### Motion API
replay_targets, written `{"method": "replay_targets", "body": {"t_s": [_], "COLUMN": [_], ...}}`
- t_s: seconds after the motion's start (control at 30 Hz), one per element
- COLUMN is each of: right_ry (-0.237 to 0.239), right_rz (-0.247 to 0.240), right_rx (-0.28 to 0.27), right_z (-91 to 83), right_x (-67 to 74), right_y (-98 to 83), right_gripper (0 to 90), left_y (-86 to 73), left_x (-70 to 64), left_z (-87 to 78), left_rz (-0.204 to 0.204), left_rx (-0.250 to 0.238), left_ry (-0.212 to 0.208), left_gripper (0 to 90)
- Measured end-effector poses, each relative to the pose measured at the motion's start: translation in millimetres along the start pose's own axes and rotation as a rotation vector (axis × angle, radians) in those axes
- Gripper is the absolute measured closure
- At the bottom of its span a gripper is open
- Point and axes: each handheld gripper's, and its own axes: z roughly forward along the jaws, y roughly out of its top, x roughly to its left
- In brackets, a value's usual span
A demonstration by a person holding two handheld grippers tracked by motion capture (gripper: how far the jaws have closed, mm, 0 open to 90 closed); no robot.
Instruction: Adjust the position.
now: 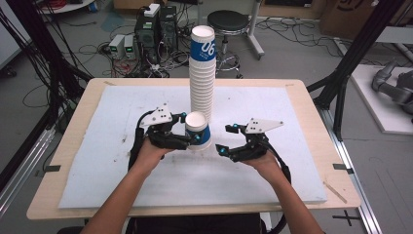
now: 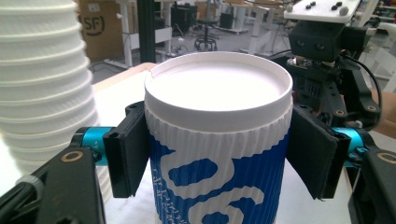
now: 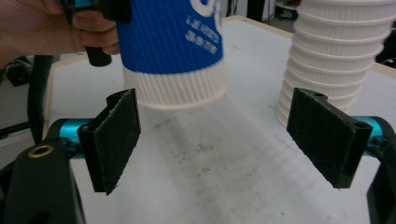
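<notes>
High view, counter (image 1: 292, 97) with white mat, tall cup stack (image 1: 202, 78) mid-back, left gripper (image 1: 187, 134) pinching an upside-down blue-and-white cup (image 1: 198, 131) just in front of it — lifted off the mat, right gripper (image 1: 226, 139) nearby — spread wide, holding nothing

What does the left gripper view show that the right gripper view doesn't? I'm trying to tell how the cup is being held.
Left gripper view: the left claw shut on the cup, pads pressed to its ribbed sides, and the cup's flat white end facing up, with the right claw beyond.

Right gripper view: the right claw open with nothing between its pads, the cup's lower rim above the white mat, apparently clear of it, and a hand.

Both: the blue-and-white cup and the stack of cups.
</notes>
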Motion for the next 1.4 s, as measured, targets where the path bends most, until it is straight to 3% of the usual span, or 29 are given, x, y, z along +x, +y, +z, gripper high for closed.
{"method": "replay_targets", "body": {"t_s": [0.2, 0.4, 0.57, 0.7, 0.87, 1.03, 1.1, 1.2, 1.33, 1.37, 1.4], "right_ry": [0.051, 0.110, 0.098, 0.080, 0.062, 0.051, 0.064, 0.067, 0.094, 0.098, 0.101], "right_rz": [-0.017, -0.005, -0.068, -0.134, -0.167, -0.210, -0.207, -0.243, -0.239, -0.240, -0.235], "right_rx": [0.011, -0.001, 0.011, 0.058, 0.080, 0.127, 0.133, 0.180, 0.203, 0.207, 0.205], "right_z": [13.4, 24.3, 20.9, 17.2, 11.6, 4.5, 3.5, 4.9, 6.2, 6.5, 6.8], "right_x": [5.8, 5.2, 5.6, 5.7, 6.5, 7.6, 8.0, 9.1, 10.8, 10.7, 10.3], "right_y": [2.4, 1.7, 3.8, 5.8, 8.8, 12.1, 11.9, 10.0, 8.0, 7.9, 7.8], "right_gripper": [17.7, 17.2, 25.7, 30.3, 30.9, 30.8, 30.8, 30.8, 30.8, 30.8, 30.3], "left_y": [2.6, 5.9, 5.1, 4.0, 7.4, 11.1, 11.4, 11.1, 8.9, 8.4, 8.5], "left_x": [-7.1, -14.6, -13.3, -13.2, -15.3, -13.5, -13.5, -14.1, -15.1, -15.3, -15.1], "left_z": [11.8, 21.4, 22.4, 24.2, 21.5, 18.3, 19.9, 22.4, 28.1, 28.6, 28.7], "left_rz": [0.021, 0.039, 0.026, 0.008, 0.061, 0.062, 0.074, 0.094, 0.093, 0.093, 0.097], "left_rx": [0.011, 0.013, 0.018, 0.057, 0.115, 0.122, 0.141, 0.147, 0.162, 0.160, 0.156], "left_ry": [-0.020, -0.074, -0.084, -0.097, -0.079, -0.123, -0.137, -0.155, -0.188, -0.210, -0.213], "left_gripper": [28.2, 28.6, 28.6, 26.9, 20.9, 20.9, 21.1, 21.1, 21.4, 27.8, 28.7]}}
